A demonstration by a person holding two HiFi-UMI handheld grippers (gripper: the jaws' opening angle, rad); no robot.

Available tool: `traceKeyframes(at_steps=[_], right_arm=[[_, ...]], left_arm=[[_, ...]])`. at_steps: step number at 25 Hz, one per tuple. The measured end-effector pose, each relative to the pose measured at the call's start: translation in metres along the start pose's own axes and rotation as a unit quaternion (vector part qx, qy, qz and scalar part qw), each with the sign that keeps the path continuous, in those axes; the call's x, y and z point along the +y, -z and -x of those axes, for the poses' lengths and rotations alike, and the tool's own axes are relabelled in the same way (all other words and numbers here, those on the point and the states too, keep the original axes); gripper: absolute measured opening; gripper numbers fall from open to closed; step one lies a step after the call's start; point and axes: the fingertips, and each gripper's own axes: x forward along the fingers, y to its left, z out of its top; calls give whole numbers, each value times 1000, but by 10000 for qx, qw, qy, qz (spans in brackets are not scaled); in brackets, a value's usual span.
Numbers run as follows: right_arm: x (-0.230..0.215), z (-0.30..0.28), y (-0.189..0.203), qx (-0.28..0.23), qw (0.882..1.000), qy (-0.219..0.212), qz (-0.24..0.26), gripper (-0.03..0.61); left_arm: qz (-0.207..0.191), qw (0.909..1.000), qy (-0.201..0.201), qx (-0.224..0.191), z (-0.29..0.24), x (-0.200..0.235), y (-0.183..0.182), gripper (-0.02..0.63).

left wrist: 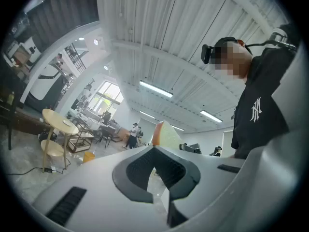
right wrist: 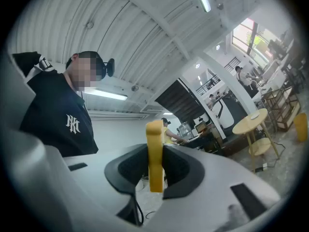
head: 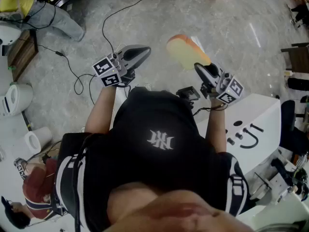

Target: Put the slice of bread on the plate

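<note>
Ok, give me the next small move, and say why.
Probably carry the bread slice, clamped in the right gripper, round until the plate comes into view: the slice hangs over floor, the left gripper is shut and empty, and no plate shows anywhere.

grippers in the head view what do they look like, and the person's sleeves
The left gripper and right gripper have grey shells, dark jaw pads and a cube of black-and-white square markers each. The shirt is black, short-sleeved, with white stripes.

The slice of bread (head: 186, 50) sits between the right tongs (head: 199, 69), well right of the left tongs (head: 144, 50).
</note>
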Motion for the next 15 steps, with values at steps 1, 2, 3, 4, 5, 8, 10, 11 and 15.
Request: traceKeyframes(at_steps=[1, 2, 3, 4, 5, 8, 10, 11, 15], right_arm=[[0, -1, 1, -22, 10000, 36, -23, 83], [1, -2, 2, -42, 10000, 70, -41, 83], [2, -4, 3, -58, 9999, 100, -47, 83], [4, -8, 5, -68, 9999, 119, -38, 83], [6, -14, 6, -69, 9999, 125, -16, 83], [6, -23, 6, -32, 9999, 127, 43, 83], [3, -16, 4, -1, 9998, 191, 63, 83], [1, -12, 4, 41, 9996, 259, 92, 83], [-11, -20, 18, 510, 9961, 651, 321, 84]], left_arm=[[-33, 10000, -5, 50, 1, 0, 1, 11], [-67, 9999, -6, 101, 2, 0, 2, 11], [-102, 9998, 2, 156, 4, 0, 4, 11], [-141, 9997, 14, 211, 9, 0, 5, 11], [-182, 9995, 17, 259, 13, 1, 6, 11], [-284, 9990, -54, 349, 17, 3, 8, 11], [-324, 9987, -83, 391, 8, -1, 12, 11], [-327, 9986, -75, 412, 3, -3, 15, 11], [-246, 9987, 26, 450, 7, 0, 17, 11]])
